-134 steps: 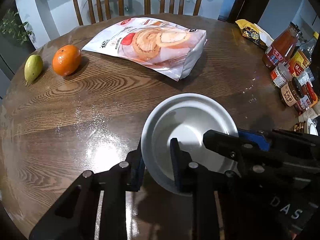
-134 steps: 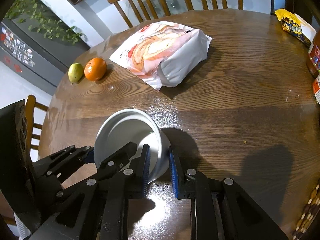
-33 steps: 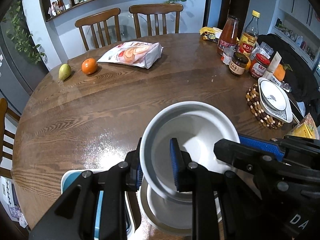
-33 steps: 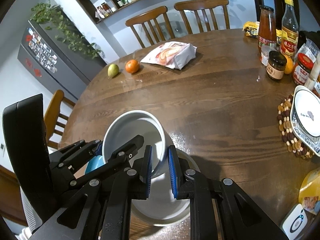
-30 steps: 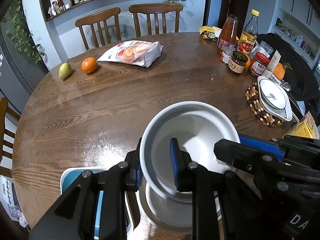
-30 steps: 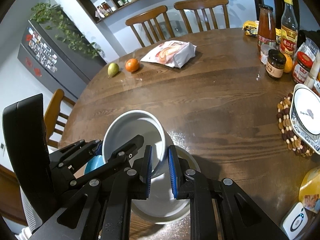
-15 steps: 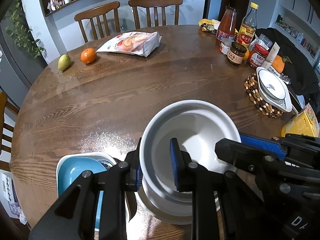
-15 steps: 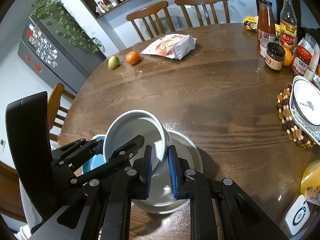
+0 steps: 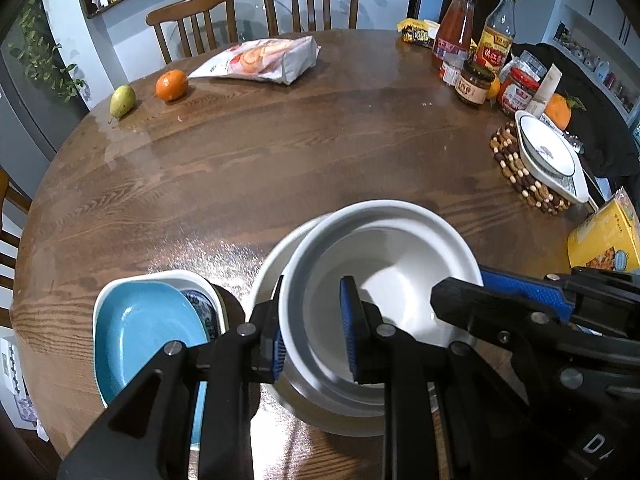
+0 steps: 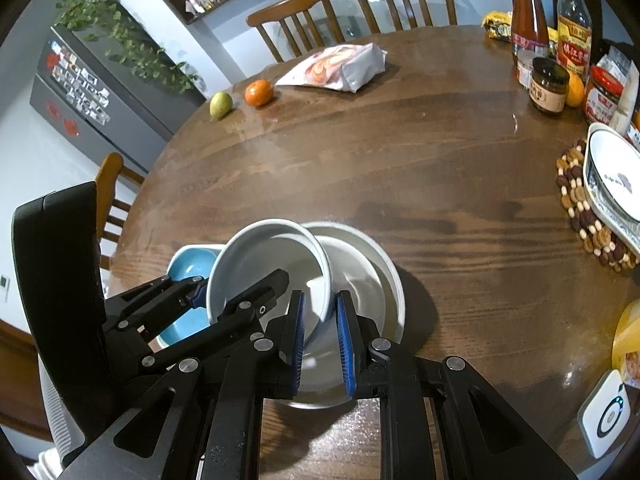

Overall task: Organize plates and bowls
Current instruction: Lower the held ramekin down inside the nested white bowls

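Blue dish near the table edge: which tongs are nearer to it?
Left. The left tongs grip the white bowl's rim beside the blue dish; the right tongs grip the far rim.

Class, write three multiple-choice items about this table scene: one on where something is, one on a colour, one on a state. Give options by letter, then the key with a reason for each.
1. Where is the orange?
A. beside the pear
B. on the beaded mat
C. inside the blue dish

2. What colour is the dish left of the stacked bowls?
A. red
B. blue
C. yellow

3. What is the state of the held white bowl?
A. flat on the bare table, untouched
B. upside down on a chair
C. gripped at its rim by both claws, tilted over another white bowl

Key: 1 A, it sits next to the pear at the far edge of the table. 2 B, its inside is plainly blue. 3 C, the left claw and right claw clamp its rim above the lower bowl.
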`<move>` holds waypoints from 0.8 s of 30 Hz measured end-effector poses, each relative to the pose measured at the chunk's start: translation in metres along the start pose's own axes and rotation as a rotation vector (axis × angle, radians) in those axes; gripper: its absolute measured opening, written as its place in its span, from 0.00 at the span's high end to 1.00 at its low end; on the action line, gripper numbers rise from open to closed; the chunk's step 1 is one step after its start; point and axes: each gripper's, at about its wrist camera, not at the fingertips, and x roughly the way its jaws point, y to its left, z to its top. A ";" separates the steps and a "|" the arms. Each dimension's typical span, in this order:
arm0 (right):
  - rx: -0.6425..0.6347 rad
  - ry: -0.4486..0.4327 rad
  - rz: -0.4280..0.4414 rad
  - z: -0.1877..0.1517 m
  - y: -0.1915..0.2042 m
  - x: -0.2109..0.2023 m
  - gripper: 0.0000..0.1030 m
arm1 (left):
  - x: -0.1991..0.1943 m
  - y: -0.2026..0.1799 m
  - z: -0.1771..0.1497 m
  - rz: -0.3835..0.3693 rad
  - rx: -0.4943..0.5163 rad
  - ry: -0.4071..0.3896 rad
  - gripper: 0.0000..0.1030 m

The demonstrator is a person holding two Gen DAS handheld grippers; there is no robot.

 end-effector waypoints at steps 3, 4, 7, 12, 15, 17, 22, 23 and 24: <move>0.004 0.010 -0.002 -0.003 -0.003 0.003 0.82 | 0.003 -0.002 -0.002 0.002 0.005 0.010 0.80; 0.007 0.013 -0.003 -0.004 -0.003 0.004 0.82 | 0.004 -0.002 -0.003 0.002 0.006 0.012 0.80; 0.007 0.020 -0.008 -0.006 -0.005 0.005 0.82 | 0.007 -0.003 -0.005 -0.001 0.006 0.020 0.80; 0.010 0.029 -0.009 -0.007 -0.007 0.008 0.82 | 0.010 -0.005 -0.006 0.002 0.009 0.027 0.80; 0.015 0.034 -0.007 -0.008 -0.008 0.010 0.82 | 0.013 -0.006 -0.006 0.002 0.005 0.032 0.80; 0.017 0.039 -0.007 -0.009 -0.010 0.012 0.82 | 0.015 -0.007 -0.006 0.004 0.006 0.036 0.80; 0.020 0.051 -0.009 -0.010 -0.012 0.016 0.82 | 0.019 -0.007 -0.008 0.004 0.006 0.047 0.80; 0.019 0.052 -0.010 -0.010 -0.012 0.017 0.82 | 0.020 -0.007 -0.008 0.004 0.007 0.049 0.80; 0.019 0.053 -0.010 -0.009 -0.013 0.017 0.82 | 0.020 -0.007 -0.008 0.005 0.007 0.050 0.80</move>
